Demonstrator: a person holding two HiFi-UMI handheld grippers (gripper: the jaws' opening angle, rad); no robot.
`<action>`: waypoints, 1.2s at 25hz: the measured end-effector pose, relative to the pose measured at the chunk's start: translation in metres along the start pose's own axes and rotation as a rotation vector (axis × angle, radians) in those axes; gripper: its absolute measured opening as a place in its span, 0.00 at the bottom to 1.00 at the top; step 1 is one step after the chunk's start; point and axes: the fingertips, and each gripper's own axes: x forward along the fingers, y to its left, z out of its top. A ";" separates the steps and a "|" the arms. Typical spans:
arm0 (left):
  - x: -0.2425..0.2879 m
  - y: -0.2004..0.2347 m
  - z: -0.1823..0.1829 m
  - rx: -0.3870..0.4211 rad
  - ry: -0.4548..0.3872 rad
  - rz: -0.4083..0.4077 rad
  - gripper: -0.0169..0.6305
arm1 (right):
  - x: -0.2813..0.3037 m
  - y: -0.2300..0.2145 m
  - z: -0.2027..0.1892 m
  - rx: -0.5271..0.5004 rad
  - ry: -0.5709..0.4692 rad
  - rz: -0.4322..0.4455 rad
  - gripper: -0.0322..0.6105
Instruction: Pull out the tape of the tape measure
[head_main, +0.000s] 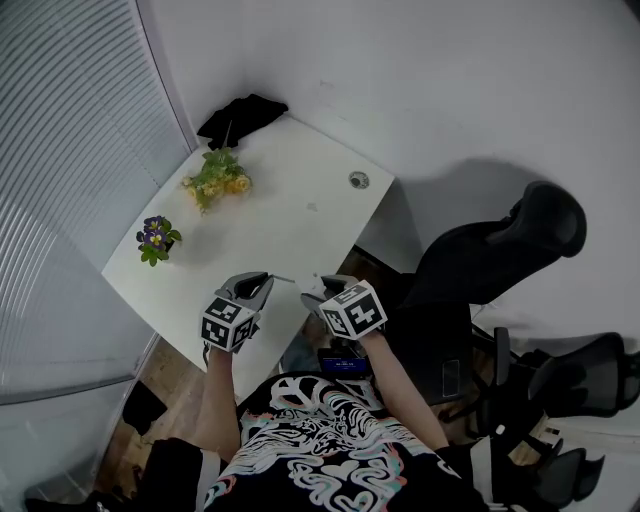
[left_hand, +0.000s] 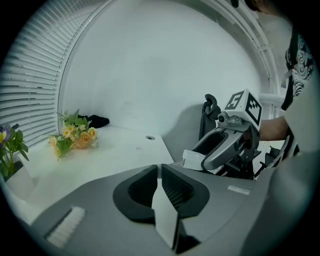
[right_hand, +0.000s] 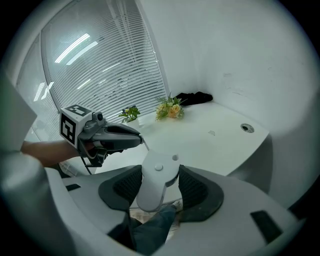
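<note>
My right gripper (right_hand: 160, 170) is shut on the white tape measure case (right_hand: 156, 182), which stands upright between its ribbed pads. A thin tape (head_main: 284, 280) runs from the case (head_main: 314, 292) to my left gripper (head_main: 258, 286), close by over the table's near edge. In the left gripper view, my left gripper (left_hand: 160, 168) is shut on a pale strip of tape (left_hand: 165, 212), pinched edge-on between the nearly closed jaws. My right gripper (left_hand: 224, 150) shows there to the right, with the case (left_hand: 193, 159) at its tip. The left gripper (right_hand: 112, 137) also appears in the right gripper view.
On the white table (head_main: 300, 215) lie a yellow flower bunch (head_main: 217, 180), a small pot of purple flowers (head_main: 155, 238), a black cloth (head_main: 243, 115) at the far corner and a round cable hole (head_main: 358, 180). Black office chairs (head_main: 500, 250) stand to the right, window blinds (head_main: 70, 150) on the left.
</note>
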 end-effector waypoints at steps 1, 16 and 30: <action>0.000 0.001 0.000 -0.004 0.003 0.007 0.08 | 0.000 -0.001 0.000 -0.001 0.002 -0.001 0.41; -0.015 0.026 -0.005 -0.061 0.009 0.123 0.08 | -0.002 -0.005 -0.004 0.003 0.003 -0.011 0.41; -0.037 0.042 -0.015 -0.109 0.005 0.202 0.08 | -0.005 -0.002 -0.008 -0.007 0.009 -0.014 0.41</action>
